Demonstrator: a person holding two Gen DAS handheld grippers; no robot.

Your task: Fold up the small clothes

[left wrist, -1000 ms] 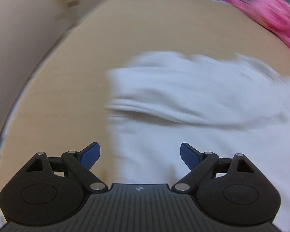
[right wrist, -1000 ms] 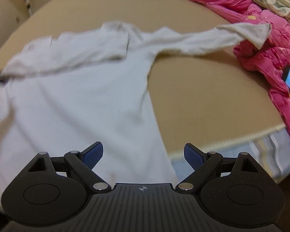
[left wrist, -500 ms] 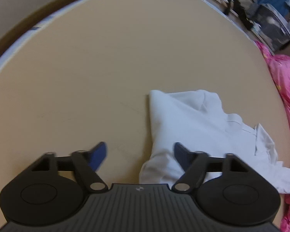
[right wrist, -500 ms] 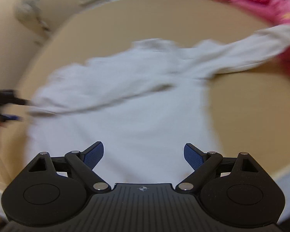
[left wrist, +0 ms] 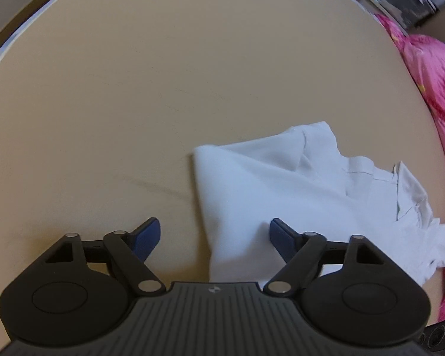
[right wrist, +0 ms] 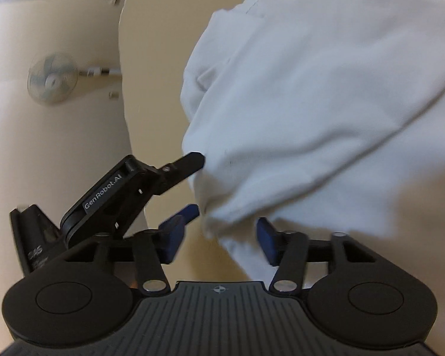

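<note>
Tan bed surface, white shirt toward its right side by the pink blanket.

From the left wrist we see bare tan left of the shirt's edge; the left gripper, closing, straddles that edge without pinching. Only the right wrist view shows the right gripper, also closing, round the hem, grip uncertain; blur hides the far shirt.

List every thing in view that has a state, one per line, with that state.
White shirt: partly folded, lying on the tan surface.
Left tool: open, jaws just closing, shirt edge between them.
Right tool: open, jaws just closing around a shirt fold.
Pink blanket: bunched.
Fan: too blurred to tell.
</note>
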